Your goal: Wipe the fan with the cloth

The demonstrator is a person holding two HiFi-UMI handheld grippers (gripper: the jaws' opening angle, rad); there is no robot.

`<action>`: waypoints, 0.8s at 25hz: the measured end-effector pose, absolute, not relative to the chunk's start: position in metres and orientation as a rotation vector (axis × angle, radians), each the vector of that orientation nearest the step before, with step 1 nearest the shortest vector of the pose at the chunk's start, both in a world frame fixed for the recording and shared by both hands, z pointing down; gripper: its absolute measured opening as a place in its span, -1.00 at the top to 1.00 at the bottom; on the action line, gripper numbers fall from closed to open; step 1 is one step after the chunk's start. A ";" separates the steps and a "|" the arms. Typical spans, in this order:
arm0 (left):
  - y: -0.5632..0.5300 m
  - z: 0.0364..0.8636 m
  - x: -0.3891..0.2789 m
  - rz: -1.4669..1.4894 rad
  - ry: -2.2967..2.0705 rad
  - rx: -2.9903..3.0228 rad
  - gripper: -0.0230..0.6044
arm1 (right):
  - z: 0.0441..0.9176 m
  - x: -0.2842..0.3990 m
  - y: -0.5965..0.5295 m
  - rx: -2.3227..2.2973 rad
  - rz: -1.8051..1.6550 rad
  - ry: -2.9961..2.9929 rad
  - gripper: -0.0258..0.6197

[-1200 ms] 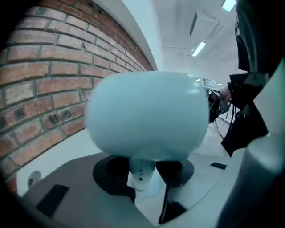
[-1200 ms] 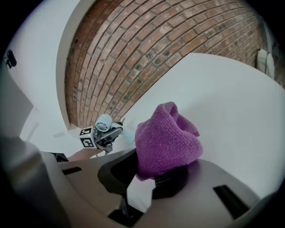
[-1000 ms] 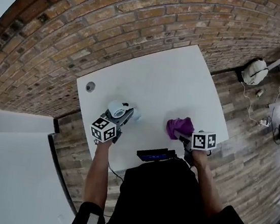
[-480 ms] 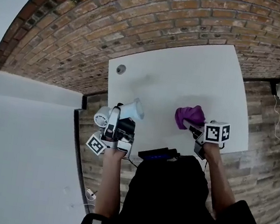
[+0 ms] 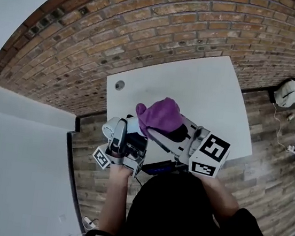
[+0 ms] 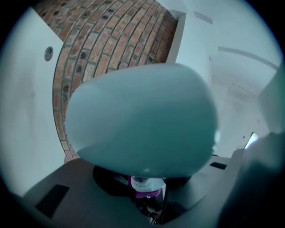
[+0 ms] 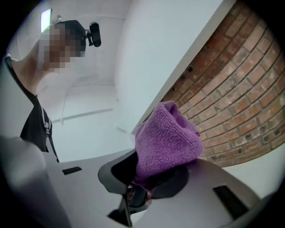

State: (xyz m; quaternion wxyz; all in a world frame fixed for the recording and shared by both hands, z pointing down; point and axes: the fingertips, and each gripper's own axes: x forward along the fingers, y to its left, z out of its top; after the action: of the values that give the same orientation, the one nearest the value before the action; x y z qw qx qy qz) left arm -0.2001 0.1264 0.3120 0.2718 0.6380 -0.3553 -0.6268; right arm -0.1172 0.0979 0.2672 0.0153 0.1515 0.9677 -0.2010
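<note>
Currently fan (image 5: 111,128): pale, rounded body, clamped in left tongs (image 5: 122,136) and filling their view, held up by the near left corner of the white surface (image 5: 205,90). Purple cloth (image 5: 161,116): bunched, gripped in right tongs (image 5: 173,136), wad standing out past the tips. Cloth just right of fan; contact not clear. Brick wall (image 5: 148,28) beyond.

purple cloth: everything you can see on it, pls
The cloth is purple, terry-like, bunched into a soft lump. The right tool is shut on its lower end; the bulk bulges past the jaws. In the head view it is held above the white table, close to the fan in the left tool; whether it touches the fan is unclear.
</note>
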 end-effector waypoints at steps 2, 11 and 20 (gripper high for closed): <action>0.137 0.304 -0.196 -1.721 -0.876 1.760 0.43 | 0.276 -0.118 0.088 0.286 -0.540 3.102 0.71; 0.179 0.298 -0.205 -1.865 -0.703 1.724 0.43 | 0.309 -0.088 0.071 -0.273 -0.550 3.318 0.71; 0.185 0.308 -0.193 -1.922 -0.642 1.634 0.43 | 0.235 -0.115 0.201 0.191 -0.185 3.274 0.71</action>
State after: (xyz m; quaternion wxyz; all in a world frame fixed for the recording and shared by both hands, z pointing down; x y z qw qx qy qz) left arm -0.1930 0.1849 0.3085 0.2660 0.6052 -0.2379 -0.7116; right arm -0.1148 0.2011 0.2354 -0.0716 0.0579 0.9942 -0.0561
